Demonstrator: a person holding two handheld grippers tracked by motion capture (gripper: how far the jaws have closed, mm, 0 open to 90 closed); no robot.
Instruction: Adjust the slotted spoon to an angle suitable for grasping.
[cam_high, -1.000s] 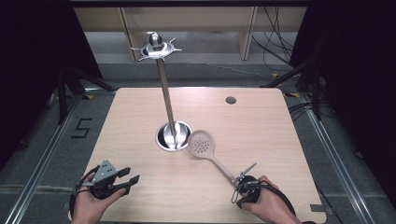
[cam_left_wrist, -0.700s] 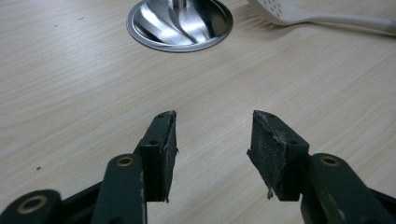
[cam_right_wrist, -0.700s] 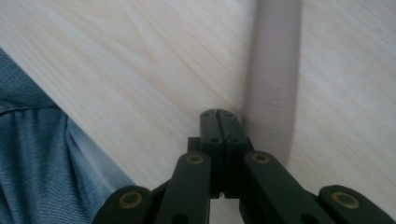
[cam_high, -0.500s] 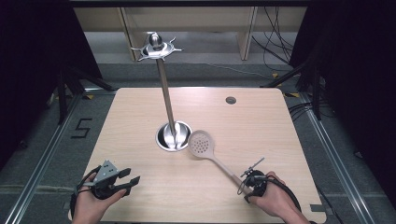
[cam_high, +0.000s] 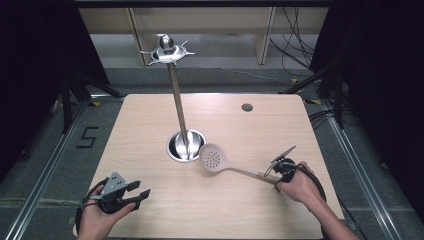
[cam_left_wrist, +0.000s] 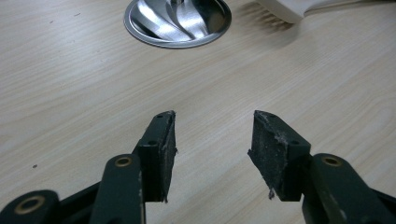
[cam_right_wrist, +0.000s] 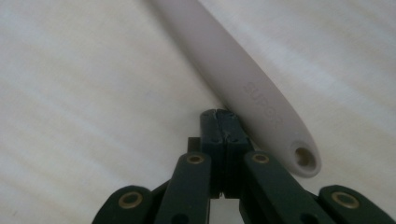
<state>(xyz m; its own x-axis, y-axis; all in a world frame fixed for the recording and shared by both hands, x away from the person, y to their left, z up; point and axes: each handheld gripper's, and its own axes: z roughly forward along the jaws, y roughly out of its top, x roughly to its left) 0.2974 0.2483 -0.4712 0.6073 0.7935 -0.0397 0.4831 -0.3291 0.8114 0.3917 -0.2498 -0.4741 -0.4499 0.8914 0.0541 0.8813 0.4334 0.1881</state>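
Item: slotted spoon (cam_high: 216, 159), flat on the counter (cam_high: 150, 125) beside the stand (cam_high: 185, 145). Your right tool (cam_right_wrist: 220, 116) was clenched empty, apparently touching the handle; nudge gently, staying low. Your left tool (cam_left_wrist: 212, 135) sat released, idle.

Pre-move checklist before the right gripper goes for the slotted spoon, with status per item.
1. Right gripper jaws open for a grasp: not ok, they are shut with nothing between them.
2. Right gripper lined up on the spoon handle: not ok, the handle end lies beside the shut jaws, not between them.
3. Slotted spoon flat on the table: cannot tell; its head sits next to the stand base.
4. Hanging hole in the handle end free: ok.
5. Left gripper out of the way: ok, open, empty, at the near left.
6. Stand's top hooks free: ok.
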